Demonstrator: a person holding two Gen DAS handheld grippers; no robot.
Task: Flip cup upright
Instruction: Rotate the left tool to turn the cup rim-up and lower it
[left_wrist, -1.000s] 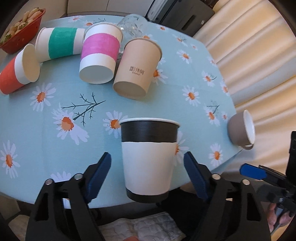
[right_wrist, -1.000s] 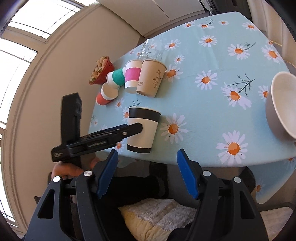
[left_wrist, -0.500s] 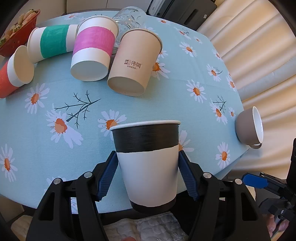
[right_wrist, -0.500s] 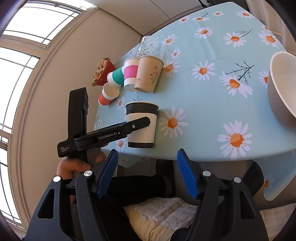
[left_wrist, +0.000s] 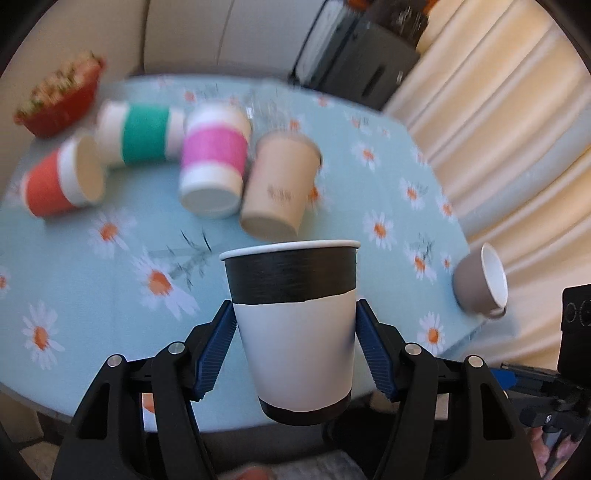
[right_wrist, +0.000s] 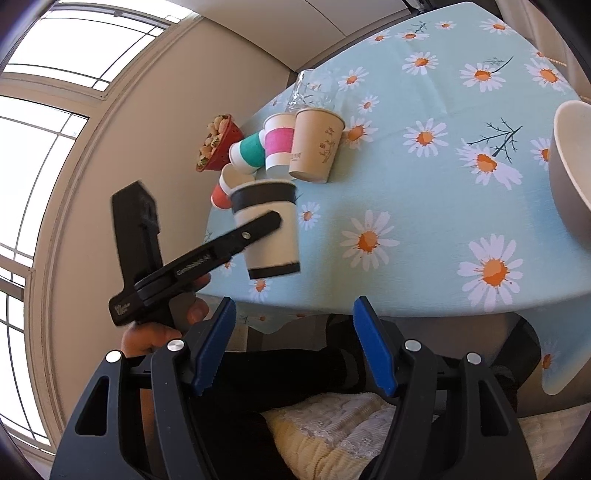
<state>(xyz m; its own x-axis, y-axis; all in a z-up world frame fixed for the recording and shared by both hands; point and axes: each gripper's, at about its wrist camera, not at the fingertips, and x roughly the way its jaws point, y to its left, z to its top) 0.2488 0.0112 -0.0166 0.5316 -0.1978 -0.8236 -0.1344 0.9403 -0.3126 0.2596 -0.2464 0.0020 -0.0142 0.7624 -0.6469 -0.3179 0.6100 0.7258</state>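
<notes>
A black-and-white paper cup (left_wrist: 295, 332) stands rim up between the blue pads of my left gripper (left_wrist: 295, 347), which is shut on it and holds it lifted off the table near the front edge. It also shows in the right wrist view (right_wrist: 267, 229) with the left gripper's finger across it. My right gripper (right_wrist: 293, 347) is open and empty, below the table's front edge. A grey ceramic cup (left_wrist: 480, 284) lies on its side at the table's right edge; it shows large in the right wrist view (right_wrist: 570, 162).
Orange (left_wrist: 61, 184), green (left_wrist: 142, 134), pink (left_wrist: 214, 166) and tan (left_wrist: 279, 190) paper cups lie on the daisy tablecloth (left_wrist: 92, 280). A clear glass (right_wrist: 310, 92) lies behind them. A red snack bowl (left_wrist: 61, 99) sits far left. Curtains hang at right.
My left gripper closed on the black-and-white cup and has lifted it off the table, moving back; the view is blurred with motion. The right gripper has stayed open.
</notes>
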